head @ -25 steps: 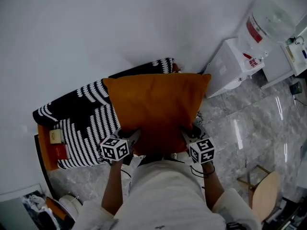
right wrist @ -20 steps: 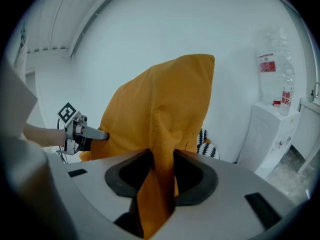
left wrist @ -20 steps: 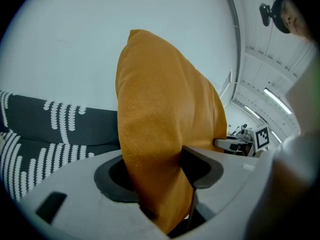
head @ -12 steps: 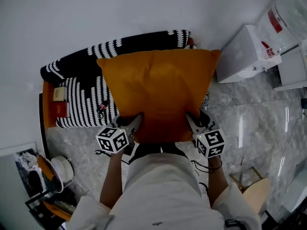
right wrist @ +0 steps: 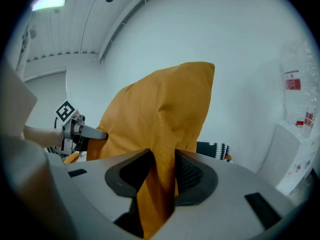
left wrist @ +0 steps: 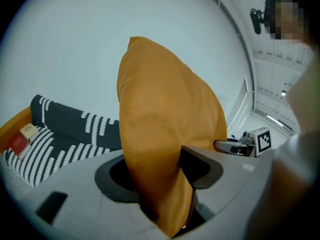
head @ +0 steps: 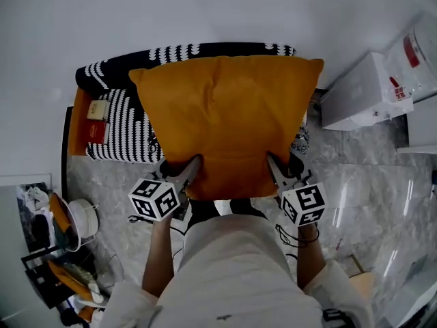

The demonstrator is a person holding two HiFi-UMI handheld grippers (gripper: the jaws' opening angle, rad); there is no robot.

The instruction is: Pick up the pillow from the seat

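Observation:
An orange pillow (head: pixel 229 121) hangs in the air in front of the person, clear of the seat (head: pixel 77 125), an orange bench against the wall. My left gripper (head: pixel 189 175) is shut on the pillow's near left corner, and my right gripper (head: pixel 276 172) on its near right corner. In the left gripper view the orange pillow (left wrist: pixel 160 129) fills the gap of my left gripper (left wrist: pixel 160 184), with the right gripper (left wrist: pixel 235 146) beyond. In the right gripper view my right gripper (right wrist: pixel 160 179) pinches a fold of the pillow (right wrist: pixel 160 104); the left gripper (right wrist: pixel 82 132) shows at the left.
Black-and-white striped cushions (head: pixel 126 125) lie on the seat, with a red box (head: pixel 96 131) and a cream box (head: pixel 97 108) at its left end. A white cabinet (head: pixel 362 91) stands at the right. A white bowl (head: pixel 80 217) and clutter sit lower left on the marble floor (head: pixel 355 197).
Both grippers have raised the pillow higher and away from the seat. More of the striped cushions and the seat's left end now shows beside it.

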